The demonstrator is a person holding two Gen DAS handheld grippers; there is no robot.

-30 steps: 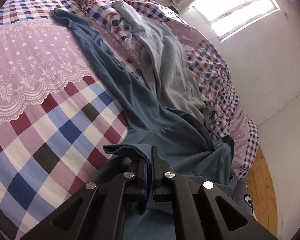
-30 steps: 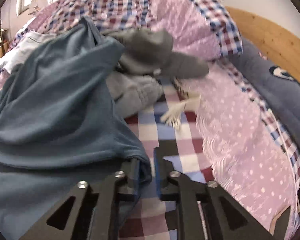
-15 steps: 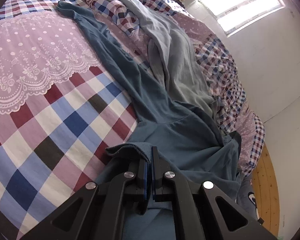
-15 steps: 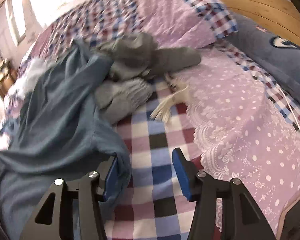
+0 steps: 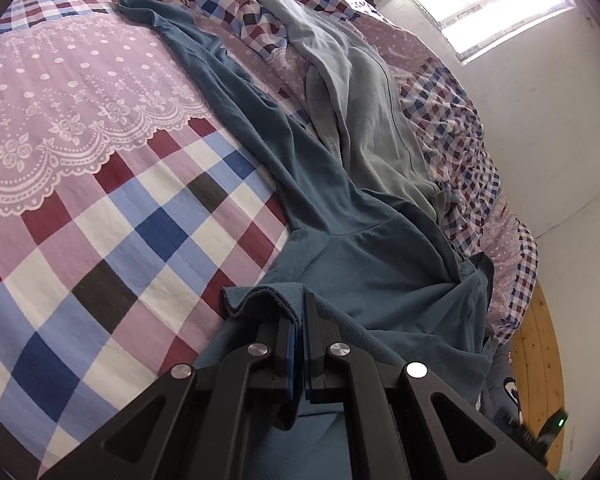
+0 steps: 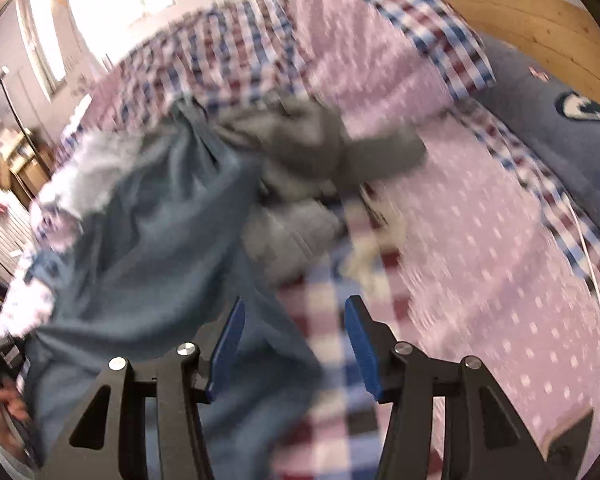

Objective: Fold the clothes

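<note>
The blue garment [image 5: 364, 248] is being kept clamped by the left gripper [image 5: 300, 320], while its other edge is being freed by the right gripper [image 6: 292, 332], now spread apart for regrasping

— Where is there room on the bed [image 5: 100, 208]?

— The checked and lace-printed cover to the left of the teal garment [image 5: 340, 248] lies flat and bare; a claw could pass there freely.

— And to the right of it?

— Blocked. A pale grey-blue garment [image 5: 364, 92] lies along the teal one, touching it, with rumpled checked bedding [image 5: 460, 152] heaped beyond, up to the wall [image 5: 548, 128].

— From the right wrist view?

— Blurred, but a grey clothes heap [image 6: 320, 160] sits ahead; the dotted cover right of it is open, bounded by a dark blue pillow [image 6: 560, 152].
</note>
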